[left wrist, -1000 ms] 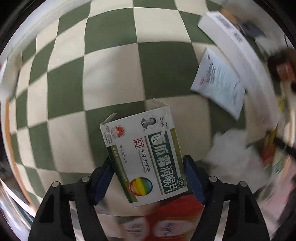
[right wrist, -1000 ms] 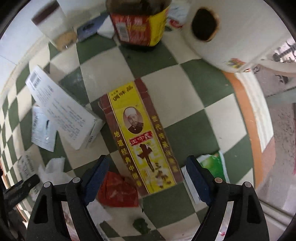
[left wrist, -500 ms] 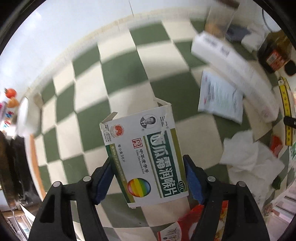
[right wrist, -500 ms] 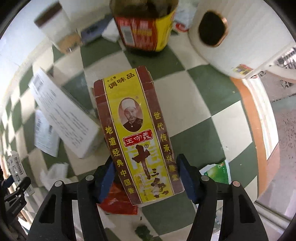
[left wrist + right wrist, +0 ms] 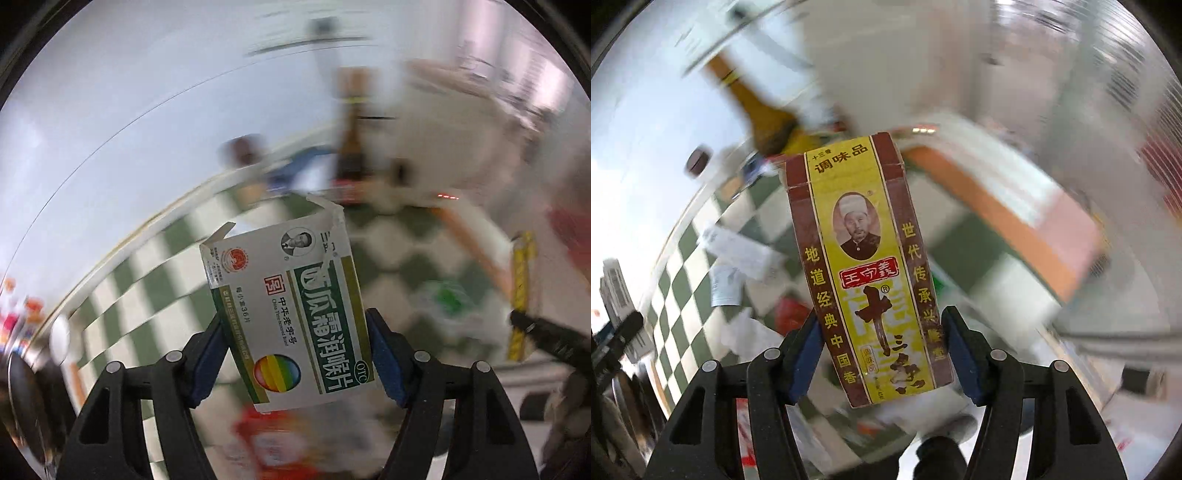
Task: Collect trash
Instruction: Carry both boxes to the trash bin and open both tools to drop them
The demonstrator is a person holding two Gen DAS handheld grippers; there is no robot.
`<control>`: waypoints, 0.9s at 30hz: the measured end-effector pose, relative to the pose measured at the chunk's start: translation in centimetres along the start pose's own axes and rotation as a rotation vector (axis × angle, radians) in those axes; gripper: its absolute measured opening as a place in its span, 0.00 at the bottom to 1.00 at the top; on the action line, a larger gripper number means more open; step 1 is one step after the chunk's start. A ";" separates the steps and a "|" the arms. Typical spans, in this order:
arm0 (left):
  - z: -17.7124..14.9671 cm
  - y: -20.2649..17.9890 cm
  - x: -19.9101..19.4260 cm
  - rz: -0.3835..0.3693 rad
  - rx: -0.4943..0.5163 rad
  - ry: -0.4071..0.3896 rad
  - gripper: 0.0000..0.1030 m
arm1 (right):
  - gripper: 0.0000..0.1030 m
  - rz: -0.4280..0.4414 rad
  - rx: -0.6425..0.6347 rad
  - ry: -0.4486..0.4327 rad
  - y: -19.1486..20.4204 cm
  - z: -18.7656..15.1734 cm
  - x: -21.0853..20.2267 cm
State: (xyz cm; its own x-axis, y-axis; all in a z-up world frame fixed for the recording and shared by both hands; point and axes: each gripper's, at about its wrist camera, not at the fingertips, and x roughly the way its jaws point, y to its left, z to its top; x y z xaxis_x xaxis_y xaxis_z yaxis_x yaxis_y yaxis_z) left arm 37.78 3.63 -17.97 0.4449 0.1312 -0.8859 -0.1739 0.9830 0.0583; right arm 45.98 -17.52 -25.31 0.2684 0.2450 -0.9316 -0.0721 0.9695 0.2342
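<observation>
Left gripper [image 5: 297, 363] clamps the white-green lozenge box [image 5: 291, 314], lifted clear. Right gripper [image 5: 881, 352] pinches the yellow-brown spice box [image 5: 866, 273], background all blur.

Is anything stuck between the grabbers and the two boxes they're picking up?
No. The left gripper pinches the white and green box directly, and the right gripper pinches the yellow and brown box directly. No bin shows.
</observation>
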 end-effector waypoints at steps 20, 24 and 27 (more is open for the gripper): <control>-29.7 -48.3 22.9 -0.323 0.706 0.509 0.67 | 0.62 -0.151 0.926 0.158 -47.4 -39.7 9.2; -37.3 -51.7 31.9 -0.272 0.785 0.643 0.67 | 0.62 -0.088 1.015 0.234 -51.0 -45.7 19.4; -41.8 -53.2 37.6 -0.242 0.825 0.718 0.67 | 0.62 -0.042 1.054 0.293 -52.3 -48.8 26.7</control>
State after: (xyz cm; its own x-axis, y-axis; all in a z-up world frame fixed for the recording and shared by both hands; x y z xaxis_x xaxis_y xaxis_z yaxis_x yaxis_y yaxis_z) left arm 27.06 -49.10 -73.61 -0.2679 0.0826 -0.9599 0.6027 0.7916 -0.1001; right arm 10.06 -61.92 -76.02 0.0021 0.3364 -0.9417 0.8272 0.5285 0.1907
